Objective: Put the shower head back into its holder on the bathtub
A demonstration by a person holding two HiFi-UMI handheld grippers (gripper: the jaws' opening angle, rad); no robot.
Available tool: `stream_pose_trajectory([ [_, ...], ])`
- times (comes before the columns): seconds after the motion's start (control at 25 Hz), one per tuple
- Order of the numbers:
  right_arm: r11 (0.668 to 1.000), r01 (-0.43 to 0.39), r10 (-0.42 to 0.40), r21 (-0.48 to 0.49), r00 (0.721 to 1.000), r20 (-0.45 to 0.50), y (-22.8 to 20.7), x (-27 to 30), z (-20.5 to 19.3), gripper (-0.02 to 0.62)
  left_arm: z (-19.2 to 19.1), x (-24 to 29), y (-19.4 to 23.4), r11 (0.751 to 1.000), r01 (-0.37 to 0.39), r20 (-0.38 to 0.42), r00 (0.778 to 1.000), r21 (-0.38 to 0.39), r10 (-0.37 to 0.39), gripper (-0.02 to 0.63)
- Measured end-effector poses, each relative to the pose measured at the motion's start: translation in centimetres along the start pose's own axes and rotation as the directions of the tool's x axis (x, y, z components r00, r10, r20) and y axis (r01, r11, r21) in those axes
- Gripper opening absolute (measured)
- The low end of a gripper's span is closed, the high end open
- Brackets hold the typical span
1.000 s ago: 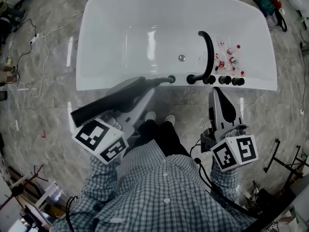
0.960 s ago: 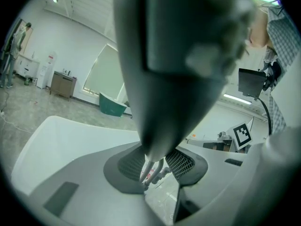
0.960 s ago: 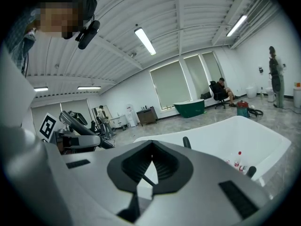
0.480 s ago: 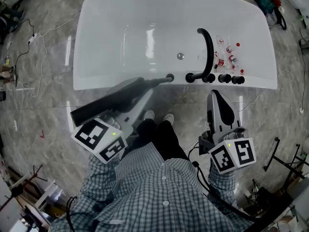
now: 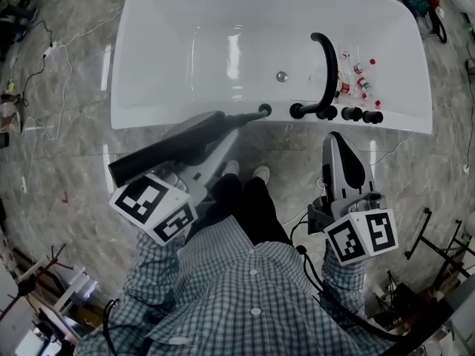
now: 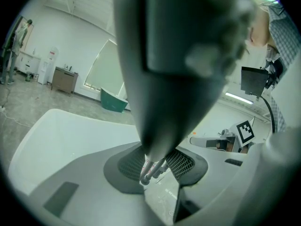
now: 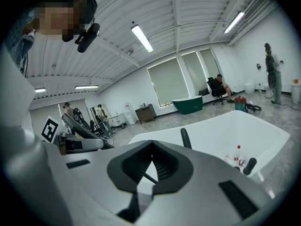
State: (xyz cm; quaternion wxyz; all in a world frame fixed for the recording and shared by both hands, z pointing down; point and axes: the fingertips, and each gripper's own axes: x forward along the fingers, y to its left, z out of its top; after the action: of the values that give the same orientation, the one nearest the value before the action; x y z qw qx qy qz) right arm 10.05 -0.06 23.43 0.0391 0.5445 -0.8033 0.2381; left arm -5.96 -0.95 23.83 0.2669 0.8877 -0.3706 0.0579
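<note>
Black shower head (image 5: 163,153) clamped in L gripper (image 5: 217,138), tip at holder (image 5: 265,110) on bathtub (image 5: 163,119) rim. I'd say not seated yet. R gripper (image 5: 338,145) closed, empty. Risk: off-angle push, so head slips and drops into tub.

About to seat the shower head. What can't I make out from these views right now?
- Head view: the holder is tiny and the shower head tip covers it; seated or not, cannot tell.
- Left gripper view: the blurred shower head fills the frame, hiding the holder.
- Head view: small bottles are too small to identify.
</note>
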Motion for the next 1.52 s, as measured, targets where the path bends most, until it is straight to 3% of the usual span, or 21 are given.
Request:
stream_pose_trajectory([
  [0.44, 1.000, -0.005, 0.005, 0.005, 1.000, -0.022, 1.0, -0.5, -0.9, 0.006, -1.1, -0.3, 0.5, 1.000, -0.001, -0.022, 1.000, -0.018, 0.001, 0.140],
  [0.6, 1.000, -0.006, 0.006, 0.012, 0.999, -0.034, 0.8, -0.3, -1.6, 0.006, -2.4, -0.2, 1.0, 0.998, 0.000, -0.032, 0.999, -0.062, -0.002, 0.140],
  [0.8, 1.000, 0.004, -0.003, 0.026, 0.999, -0.041, -0.1, 0.0, -2.7, 0.008, -3.5, 0.5, 1.6, 0.999, -0.012, -0.054, 0.998, -0.044, 0.010, 0.140],
  [1.08, 1.000, 0.004, -0.002, 0.031, 0.999, -0.054, 2.0, -1.3, -3.1, 0.006, -3.7, -1.4, 1.4, 0.998, -0.014, -0.048, 0.999, -0.065, 0.011, 0.140],
  [1.52, 0.997, 0.009, -0.002, 0.074, 0.995, -0.097, -2.3, 1.5, -7.7, 0.008, -7.4, 4.1, 3.5, 0.999, -0.018, -0.089, 0.996, -0.041, 0.015, 0.140],
])
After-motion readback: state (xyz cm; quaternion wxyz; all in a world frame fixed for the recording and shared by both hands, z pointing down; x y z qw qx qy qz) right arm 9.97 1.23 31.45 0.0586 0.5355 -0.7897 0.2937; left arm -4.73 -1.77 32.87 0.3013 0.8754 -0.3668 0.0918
